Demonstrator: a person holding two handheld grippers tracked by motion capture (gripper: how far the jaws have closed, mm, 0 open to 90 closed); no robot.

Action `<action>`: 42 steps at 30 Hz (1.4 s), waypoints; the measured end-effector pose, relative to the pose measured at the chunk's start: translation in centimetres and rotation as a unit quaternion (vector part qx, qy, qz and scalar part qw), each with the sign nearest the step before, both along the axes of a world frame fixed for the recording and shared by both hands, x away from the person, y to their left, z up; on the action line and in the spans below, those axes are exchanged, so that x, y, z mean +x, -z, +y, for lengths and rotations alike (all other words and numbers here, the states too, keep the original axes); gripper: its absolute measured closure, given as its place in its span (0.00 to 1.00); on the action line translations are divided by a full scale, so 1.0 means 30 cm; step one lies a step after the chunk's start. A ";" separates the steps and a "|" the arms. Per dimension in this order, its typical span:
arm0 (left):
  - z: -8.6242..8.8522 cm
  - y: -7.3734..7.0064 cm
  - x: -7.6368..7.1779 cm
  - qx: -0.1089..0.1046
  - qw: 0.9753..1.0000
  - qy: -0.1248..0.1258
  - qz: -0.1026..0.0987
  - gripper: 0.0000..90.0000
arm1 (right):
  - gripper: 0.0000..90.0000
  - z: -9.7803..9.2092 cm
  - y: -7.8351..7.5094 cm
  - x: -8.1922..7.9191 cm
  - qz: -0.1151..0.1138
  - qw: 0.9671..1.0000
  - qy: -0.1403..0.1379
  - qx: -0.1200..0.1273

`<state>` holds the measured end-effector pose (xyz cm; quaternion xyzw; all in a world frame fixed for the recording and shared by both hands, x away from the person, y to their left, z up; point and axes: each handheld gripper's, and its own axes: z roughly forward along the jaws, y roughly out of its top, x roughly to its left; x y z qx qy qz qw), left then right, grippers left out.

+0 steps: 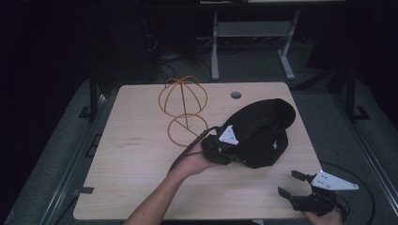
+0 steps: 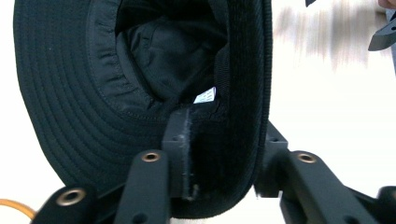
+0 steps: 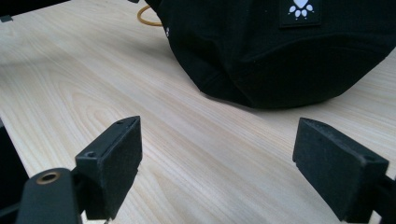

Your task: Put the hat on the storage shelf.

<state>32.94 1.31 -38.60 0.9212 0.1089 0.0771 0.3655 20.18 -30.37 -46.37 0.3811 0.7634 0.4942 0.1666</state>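
a: so where's the hat (image 1: 263,133) right now? trying to work out what the next move hinges on.

b: one black hat, sitting on the right half of the surface (image 1: 141,159), crown down near the front, brim tipped up toward the far edge. the left hand-held gripper (image 1: 224,146) is clamped on its rim from the left side. in the left gripper view the rim band (image 2: 243,93) sits pinched between the two pads.

a: and the other one?

b: right hand-held gripper (image 1: 291,183) is spread wide, holding nothing, hovering near the front right corner. the hat lies ahead of it and a bit to its left, apart from it. in the right gripper view the crown (image 3: 280,56) with a paw logo patch (image 3: 301,10) sits beyond the gap between its pads.

a: long axis?

b: roughly front-to-back, slanting right at the far end. left is plainly the nearer one, already on it.

a: anything else?

b: one orange wire hat stand (image 1: 183,110), left of the hat, further back. my guess is the hat goes there.
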 end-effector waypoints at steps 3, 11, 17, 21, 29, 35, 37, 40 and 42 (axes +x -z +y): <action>-0.001 -0.004 -0.008 0.003 1.000 0.009 -0.004 0.81 | 0.17 0.000 0.003 0.001 0.004 1.000 0.000 0.002; 0.000 -0.005 -0.031 -0.023 1.000 0.015 -0.001 0.94 | 0.17 0.001 0.006 0.005 0.002 1.000 0.002 0.001; 0.007 -0.016 -0.036 -0.050 0.999 0.016 0.006 0.95 | 0.17 -0.002 0.003 0.003 0.000 1.000 0.007 0.003; 0.026 -0.032 -0.043 -0.072 0.997 0.017 0.015 0.95 | 0.17 -0.003 0.002 0.005 -0.002 1.000 0.012 0.015; 0.068 -0.059 -0.031 -0.118 0.992 0.014 0.043 0.95 | 0.17 0.002 -0.002 0.017 -0.007 0.999 0.013 0.029; 0.088 -0.077 -0.021 -0.139 0.989 0.012 0.057 0.96 | 0.17 0.007 -0.003 0.036 -0.011 0.999 0.011 0.043; 0.090 -0.080 -0.021 -0.140 0.989 0.013 0.057 0.96 | 0.17 0.011 -0.004 0.041 -0.013 0.999 0.012 0.044; 0.095 -0.093 -0.023 -0.144 0.988 0.015 0.061 0.96 | 0.17 0.028 -0.004 0.061 -0.018 0.999 0.011 0.042; 0.099 -0.098 -0.023 -0.149 0.987 0.015 0.062 0.96 | 0.17 0.035 -0.006 0.067 -0.017 0.999 0.010 0.039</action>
